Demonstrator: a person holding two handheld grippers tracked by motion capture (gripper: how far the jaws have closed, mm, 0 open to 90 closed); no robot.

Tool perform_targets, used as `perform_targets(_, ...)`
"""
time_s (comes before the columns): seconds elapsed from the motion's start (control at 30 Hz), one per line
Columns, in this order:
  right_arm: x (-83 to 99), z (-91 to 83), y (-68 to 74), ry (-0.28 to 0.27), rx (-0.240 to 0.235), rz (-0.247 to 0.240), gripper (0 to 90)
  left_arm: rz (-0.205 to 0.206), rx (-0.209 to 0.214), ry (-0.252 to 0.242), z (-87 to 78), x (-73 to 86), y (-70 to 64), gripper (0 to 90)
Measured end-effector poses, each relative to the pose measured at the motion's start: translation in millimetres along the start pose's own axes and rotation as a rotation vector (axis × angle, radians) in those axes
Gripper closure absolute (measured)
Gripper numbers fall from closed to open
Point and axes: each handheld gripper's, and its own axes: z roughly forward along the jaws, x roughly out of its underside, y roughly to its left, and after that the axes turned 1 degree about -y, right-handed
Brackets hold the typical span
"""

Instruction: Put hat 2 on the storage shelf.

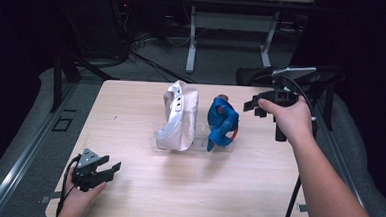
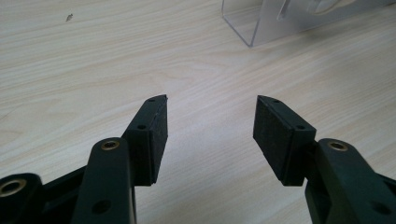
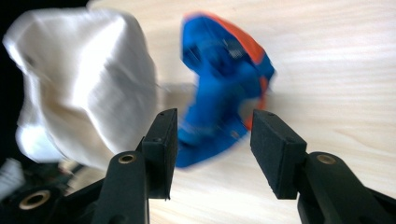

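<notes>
Two caps on a desk (image 1: 127, 185): one white (image 1: 179, 115), one blue-and-orange (image 1: 223, 122), at 9 o'clock of the released right hand-held gripper (image 1: 252, 105); left hand-held gripper (image 1: 108, 168) released.

The left gripper (image 1: 109, 167) is black, with a grey three-cornered plate (image 1: 89, 159) on top and a black cable (image 1: 67, 182) behind that plate. Its jaws are flat black blocks with ribbed inner pads (image 2: 159, 135), small screw holes and brass rings (image 2: 110, 145) at the joints below the pads. The right gripper (image 1: 250, 104) is also black, with a black cable (image 1: 302, 96) looping above it. Both forearms are bare, without sleeves.
</notes>
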Motion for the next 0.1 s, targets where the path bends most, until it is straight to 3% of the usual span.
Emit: perform_targets(0.1, 19.8, 0.4, -3.0, -0.002, 0.029, -0.050, 50.9, -0.011, 0.009, -0.010, 3.1, -2.7, 0.2, 45.5)
